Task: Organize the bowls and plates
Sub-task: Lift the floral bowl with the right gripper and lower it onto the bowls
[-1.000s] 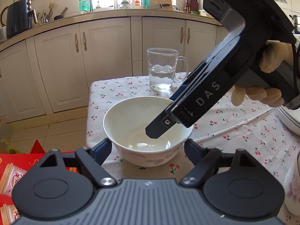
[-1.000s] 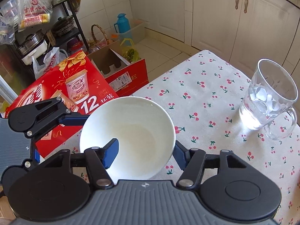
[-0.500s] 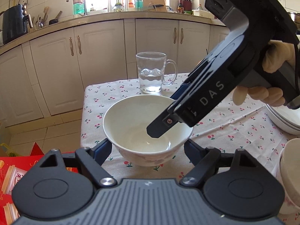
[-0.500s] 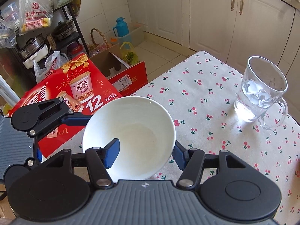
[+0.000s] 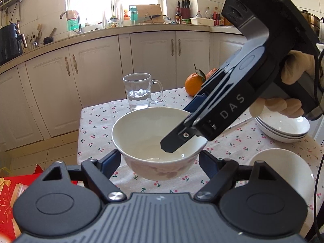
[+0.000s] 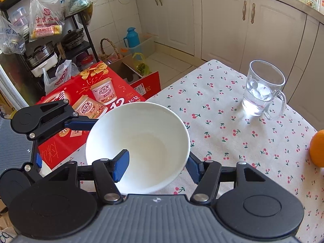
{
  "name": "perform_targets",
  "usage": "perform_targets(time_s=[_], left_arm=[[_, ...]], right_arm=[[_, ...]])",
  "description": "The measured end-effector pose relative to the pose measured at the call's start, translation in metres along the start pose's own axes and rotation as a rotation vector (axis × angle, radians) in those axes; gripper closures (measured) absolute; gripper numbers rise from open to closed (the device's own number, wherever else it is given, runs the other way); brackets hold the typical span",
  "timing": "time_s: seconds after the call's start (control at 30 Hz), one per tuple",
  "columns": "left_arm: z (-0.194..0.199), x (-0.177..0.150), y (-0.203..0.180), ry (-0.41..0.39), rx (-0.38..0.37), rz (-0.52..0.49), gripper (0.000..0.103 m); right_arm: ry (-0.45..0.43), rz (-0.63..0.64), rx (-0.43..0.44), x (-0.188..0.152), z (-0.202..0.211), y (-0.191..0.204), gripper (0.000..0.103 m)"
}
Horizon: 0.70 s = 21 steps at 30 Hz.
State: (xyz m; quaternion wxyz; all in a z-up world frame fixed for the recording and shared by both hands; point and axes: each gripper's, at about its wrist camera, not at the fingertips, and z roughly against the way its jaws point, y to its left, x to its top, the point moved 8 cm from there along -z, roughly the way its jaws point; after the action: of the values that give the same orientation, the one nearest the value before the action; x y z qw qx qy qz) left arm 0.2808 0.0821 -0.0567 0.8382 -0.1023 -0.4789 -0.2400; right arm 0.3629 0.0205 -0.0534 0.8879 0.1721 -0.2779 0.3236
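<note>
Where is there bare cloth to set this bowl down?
Free: the cherry-print tablecloth between the held white bowl and the glass mug of water, toward the orange. Crowded: the side with the stacked white plates and another white bowl.

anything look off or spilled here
Nothing stands out. The bowl is held level by the left gripper and the right gripper, the glass mug stands upright, and the tablecloth looks dry.
</note>
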Motion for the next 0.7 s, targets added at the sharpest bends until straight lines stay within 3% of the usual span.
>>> perform_targets(time_s=[0.7], left_arm=[[0.052,-0.002,-0.084,-0.027,-0.104,-0.001,0.019]], right_arm=[[-0.070,0.002,-0.057,-0.077,0.095,0.027,0.037]])
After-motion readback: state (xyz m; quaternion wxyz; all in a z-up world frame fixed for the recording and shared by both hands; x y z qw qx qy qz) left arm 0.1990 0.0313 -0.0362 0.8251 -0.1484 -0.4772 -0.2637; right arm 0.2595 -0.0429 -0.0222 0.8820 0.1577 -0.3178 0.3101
